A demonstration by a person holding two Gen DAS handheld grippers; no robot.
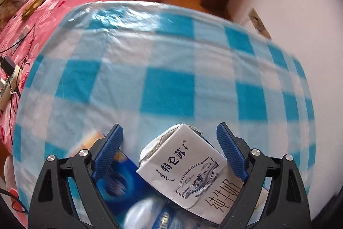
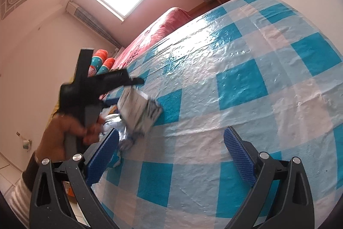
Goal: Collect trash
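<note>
Left gripper (image 1: 169, 143): jaws wide, gripping nothing. The milk carton (image 1: 188, 173) lies between its fingers, among blurred blue wrappers (image 1: 120, 184) nearer the left finger. Right gripper (image 2: 171, 151): wide, empty (checked tablecloth (image 2: 242, 83) ahead bare). Judged: collection partly done; this cluster remains.

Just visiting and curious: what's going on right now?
Left gripper open over milk carton, not clamped. Right gripper open, holding nothing. Blue wrapper beside carton on checkered cloth.
</note>
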